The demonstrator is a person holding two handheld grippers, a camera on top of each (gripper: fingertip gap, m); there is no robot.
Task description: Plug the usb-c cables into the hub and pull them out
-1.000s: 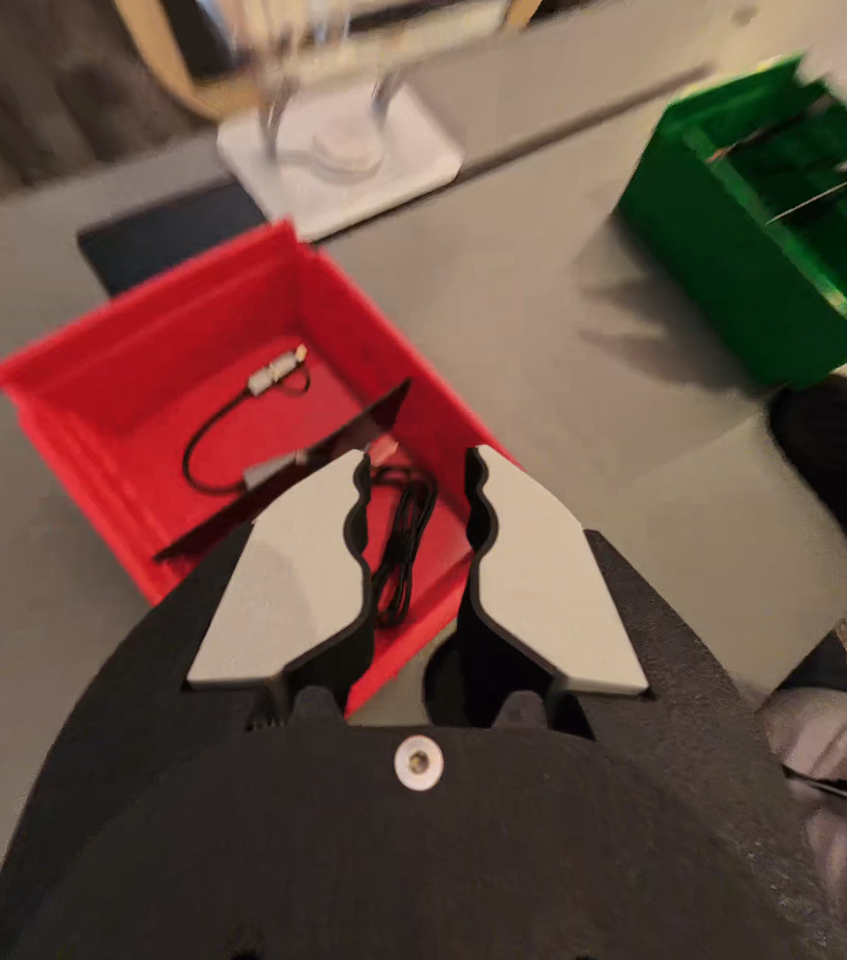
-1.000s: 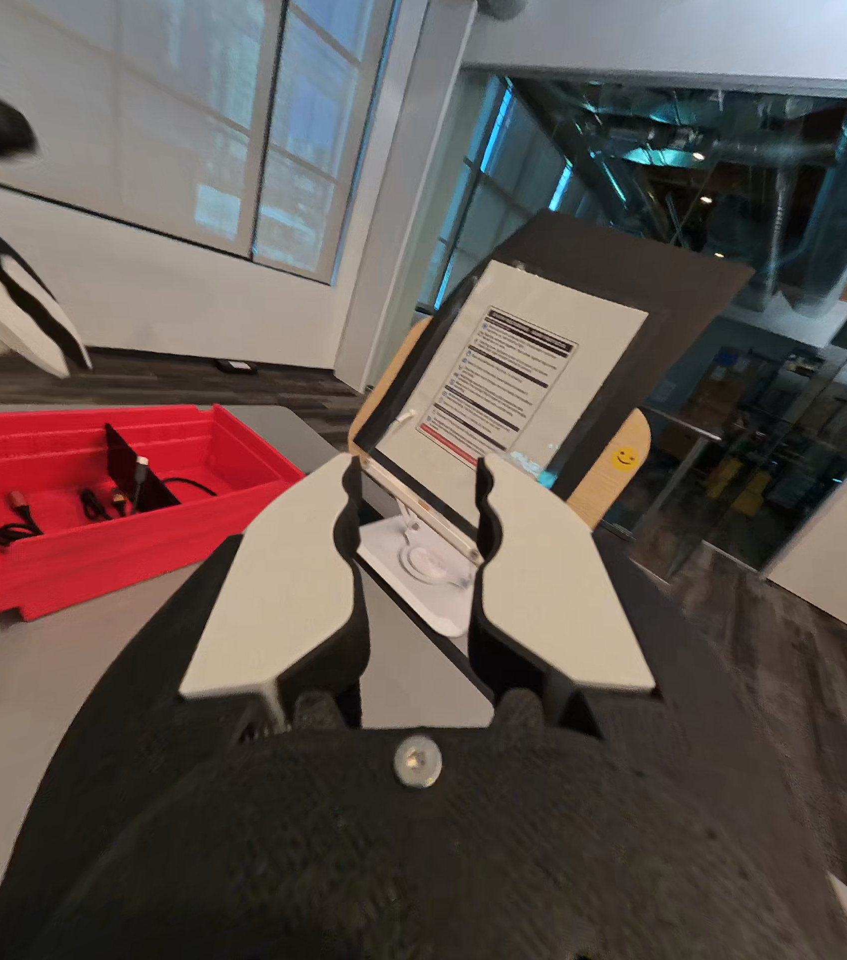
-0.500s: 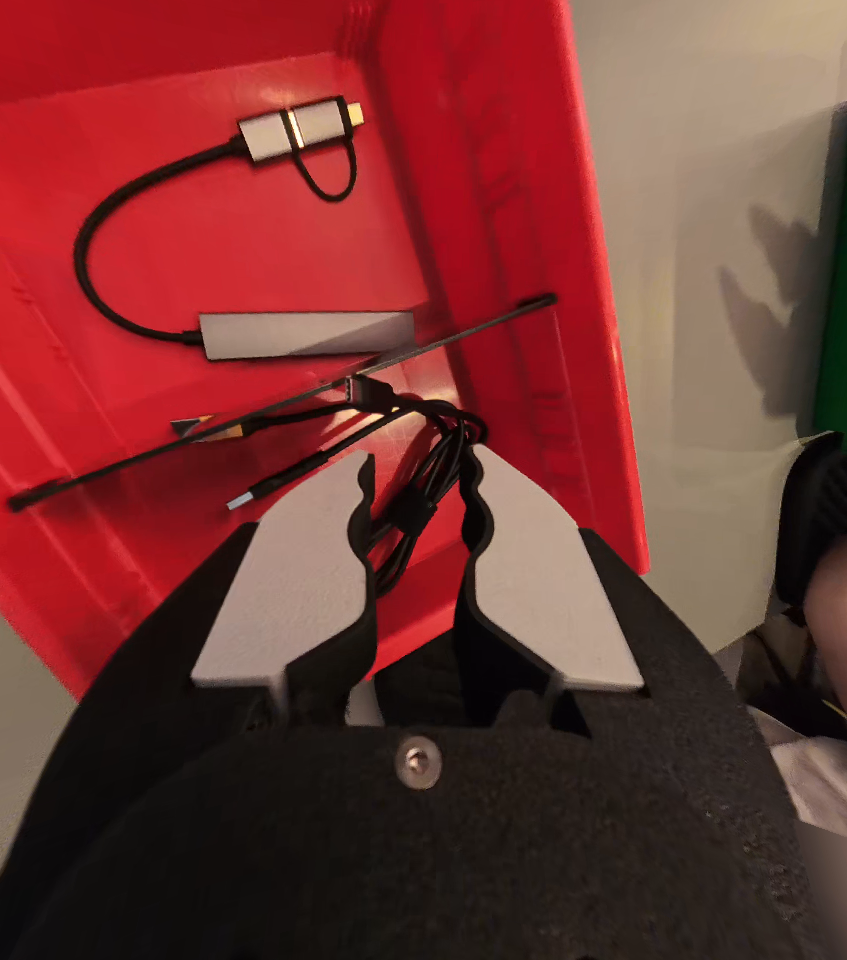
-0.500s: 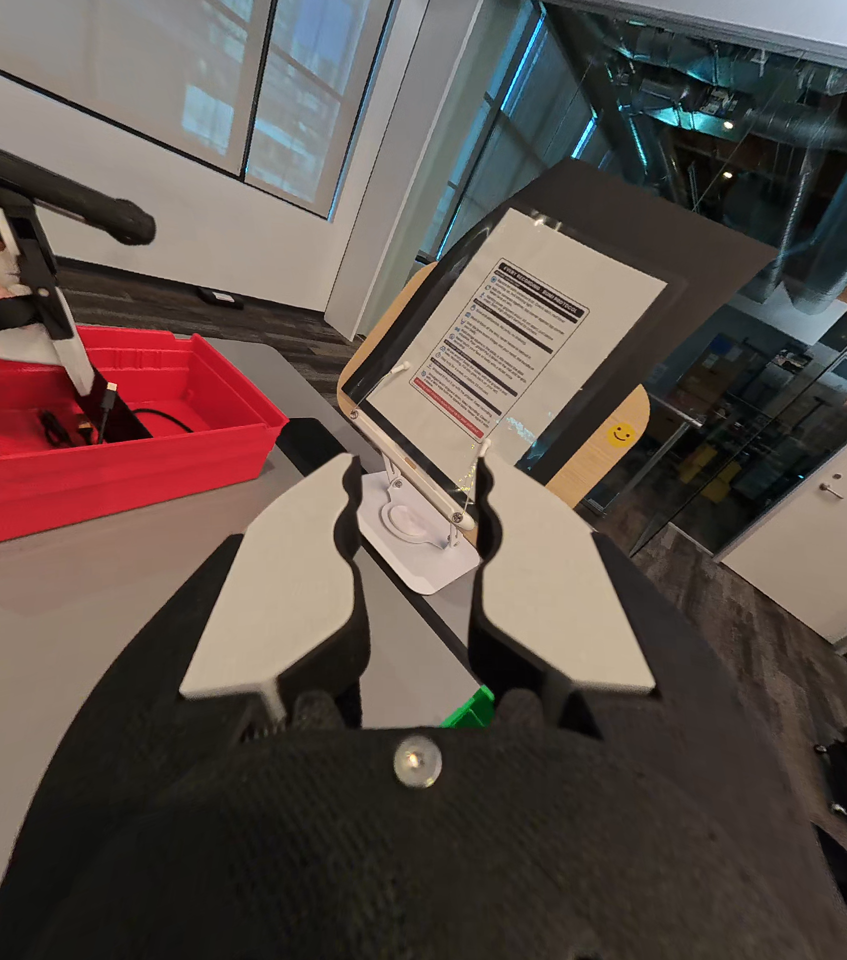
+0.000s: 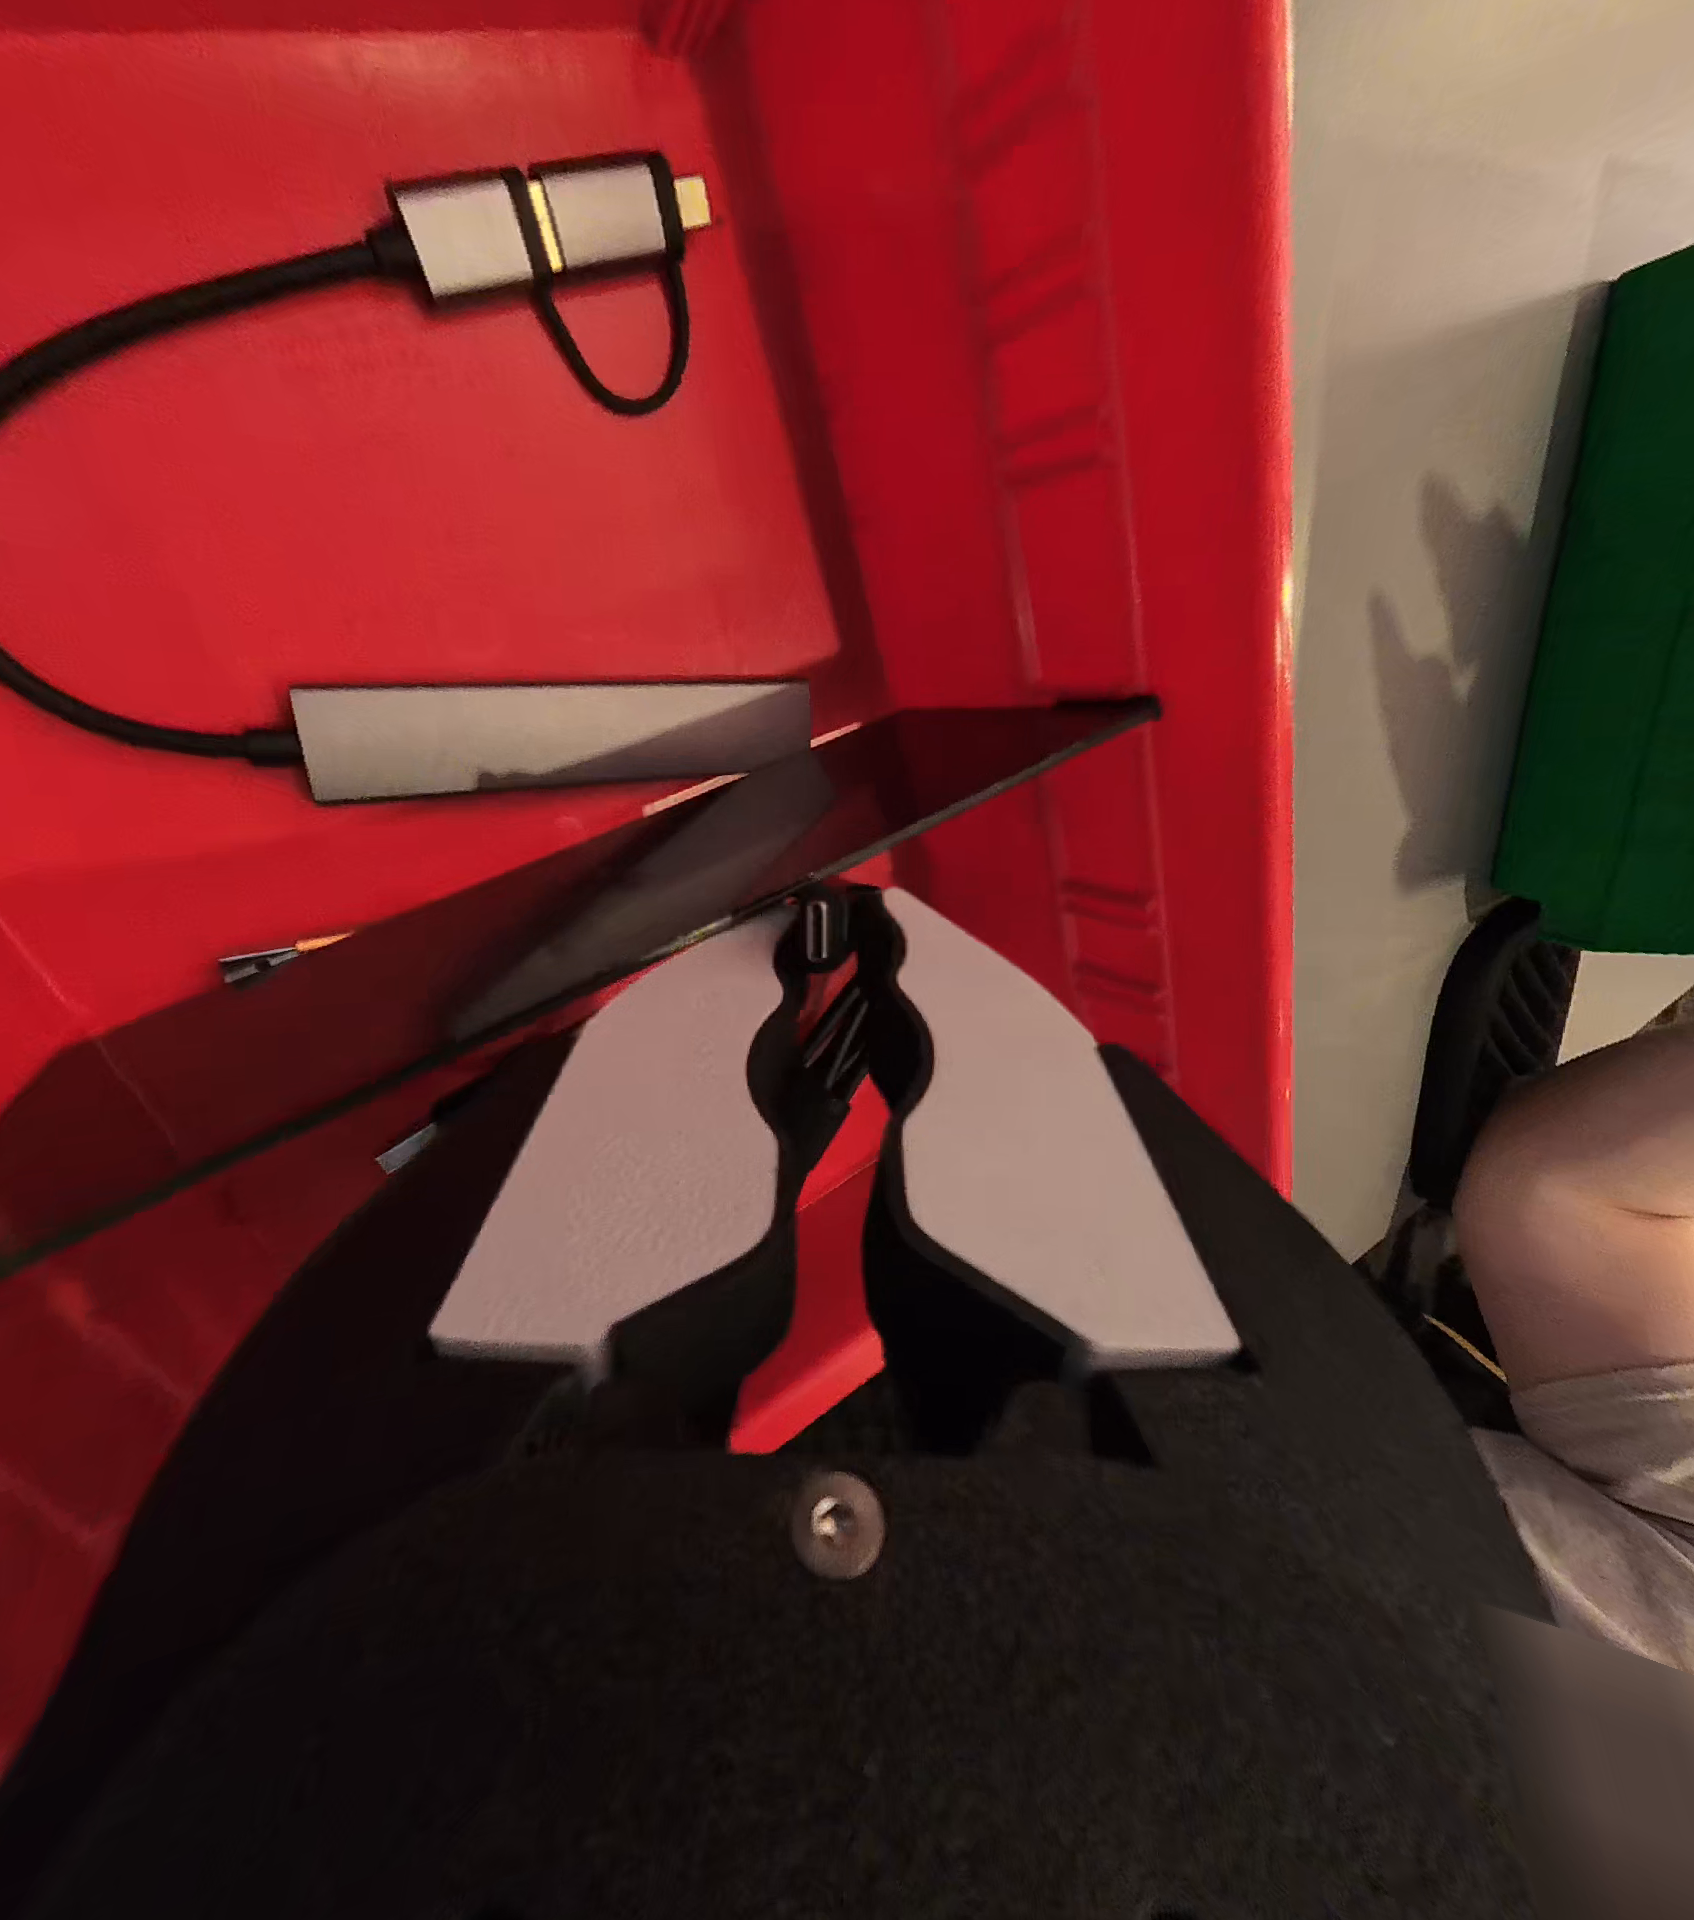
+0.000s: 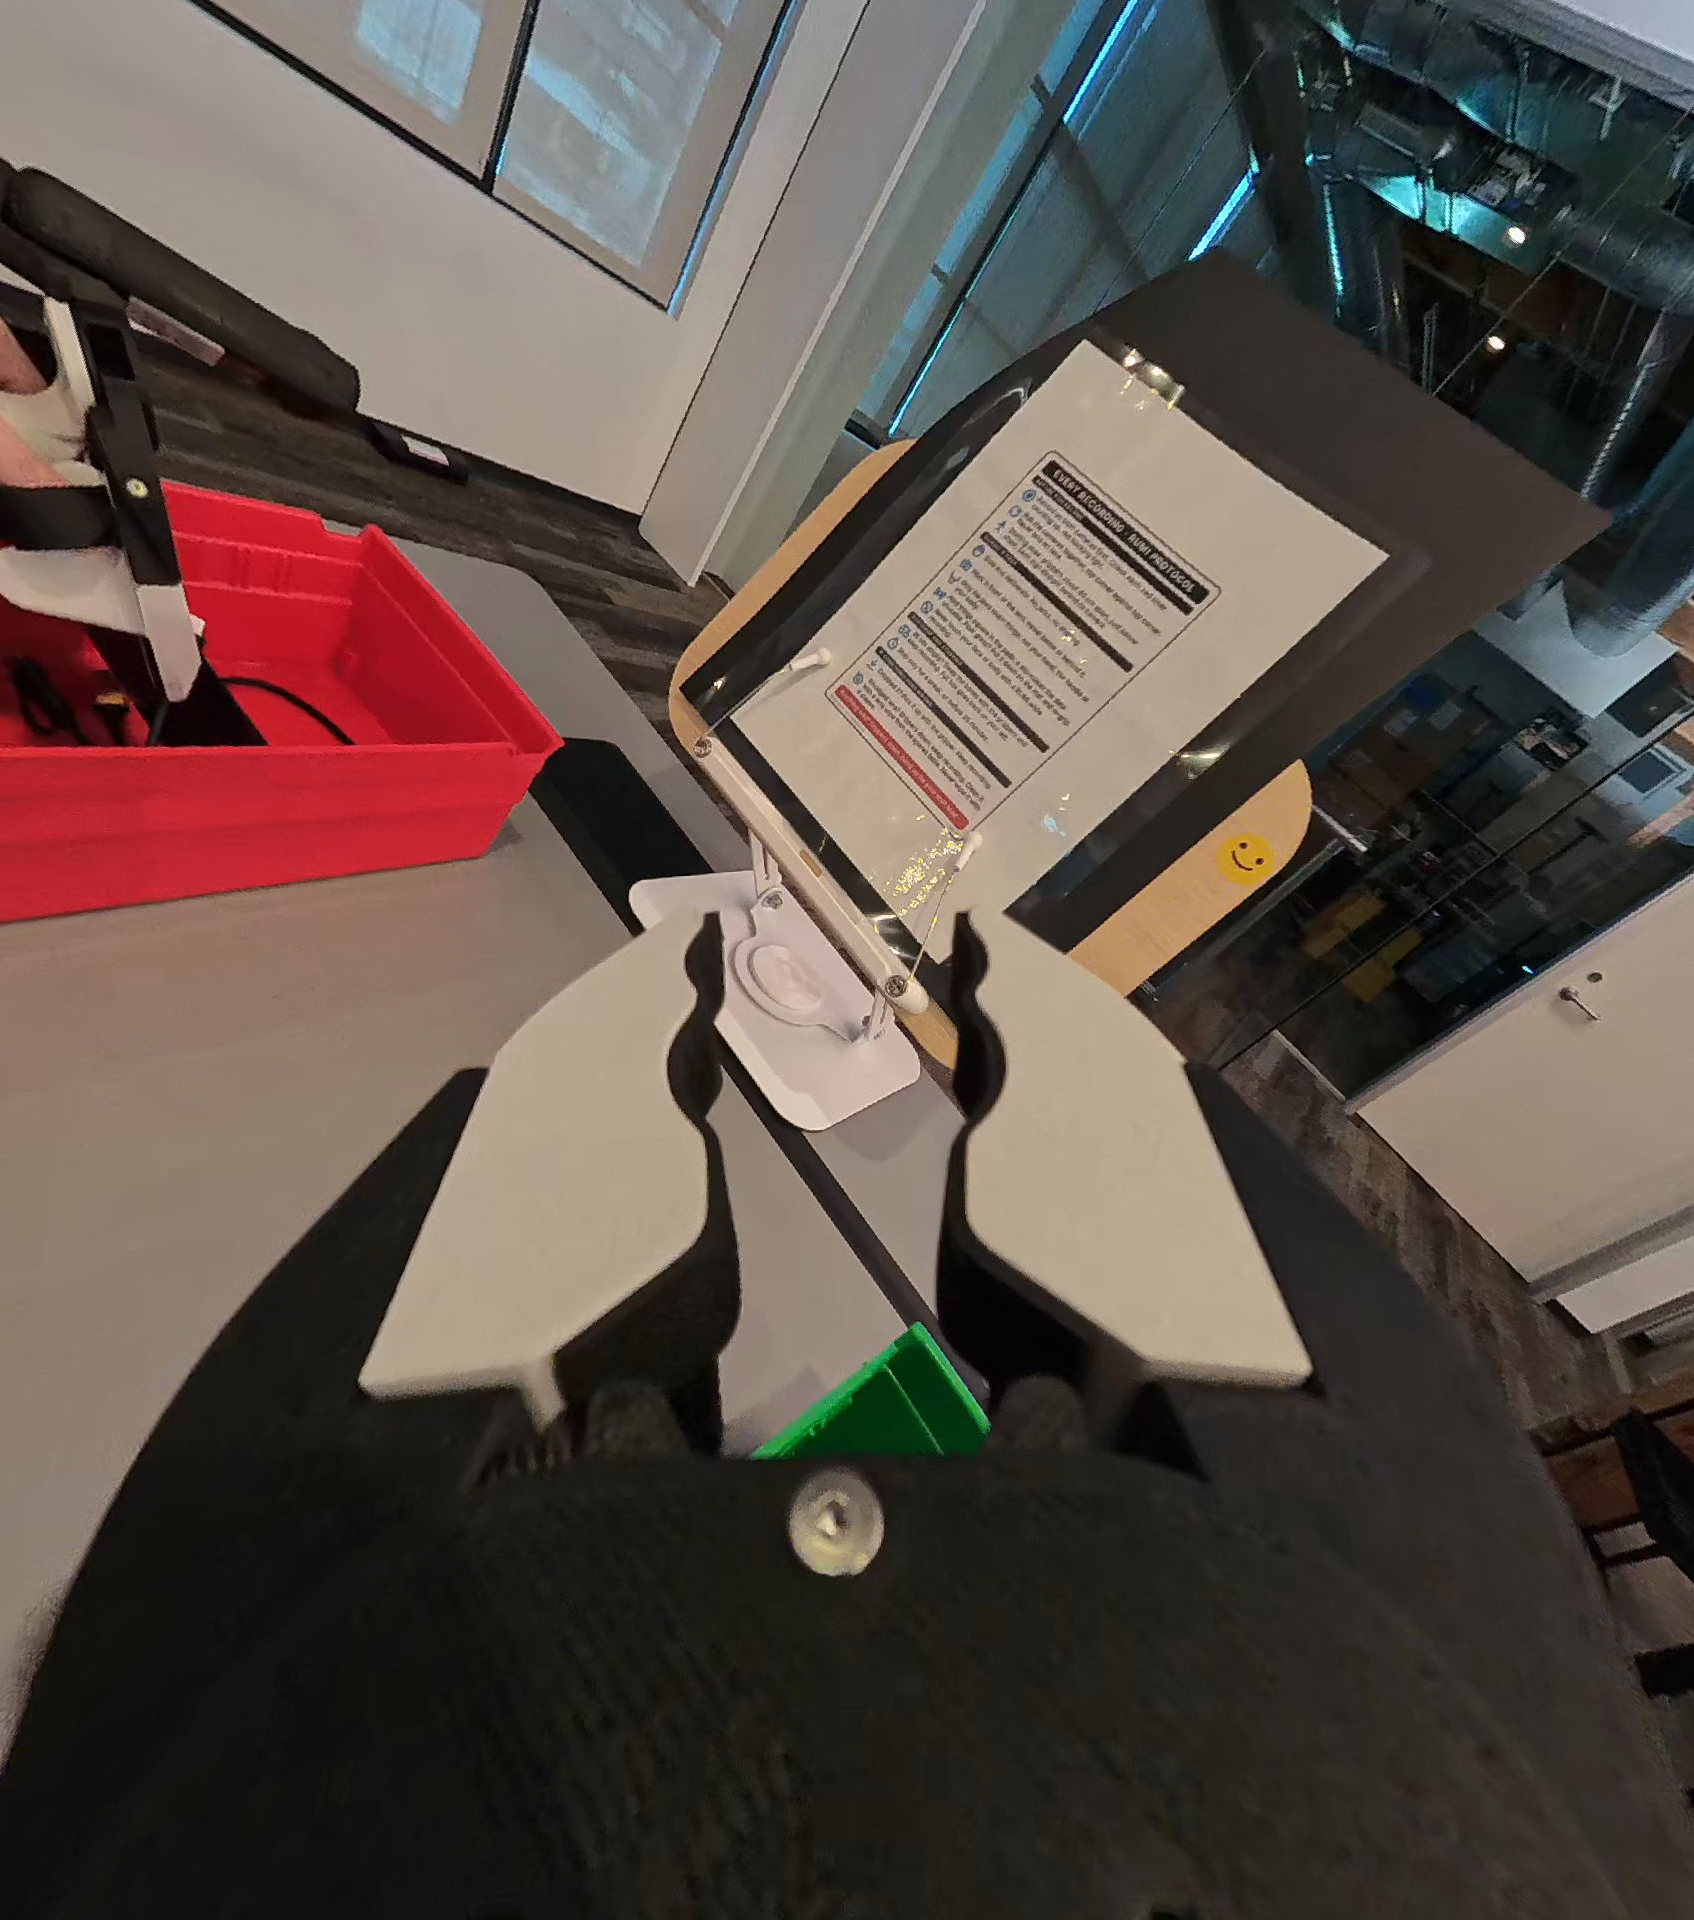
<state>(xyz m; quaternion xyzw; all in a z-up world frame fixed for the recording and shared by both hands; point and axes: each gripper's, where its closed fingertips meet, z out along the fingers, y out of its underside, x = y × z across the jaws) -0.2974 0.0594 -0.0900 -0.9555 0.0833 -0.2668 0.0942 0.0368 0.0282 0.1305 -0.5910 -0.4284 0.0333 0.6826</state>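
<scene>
A red bin (image 5: 1082,416) holds a silver hub (image 5: 552,740) with a black lead ending in a silver plug and adapter (image 5: 552,234). A black divider (image 5: 510,935) slants across the bin. My left gripper (image 5: 827,951) is low inside the bin on the near side of the divider, shut on a black USB-C cable (image 5: 838,1039); its plug (image 5: 819,930) shows between the tips. It also shows in the right wrist view (image 6: 95,592), held by a hand. My right gripper (image 6: 832,966) is open and empty above the grey table (image 6: 147,1091), away from the red bin (image 6: 199,821).
A green bin (image 5: 1674,623) stands right of the red one; its corner shows under my right gripper (image 6: 884,1403). A tablet on a white stand (image 6: 978,665) stands at the table's far edge. A person's arm (image 5: 1601,1195) is at the right. Spacing between my two grippers at the tips: around 40 cm.
My left gripper has dropped deeper into the red bin and closed its fingers on the black cable. My right gripper has drifted slightly and stays open.
</scene>
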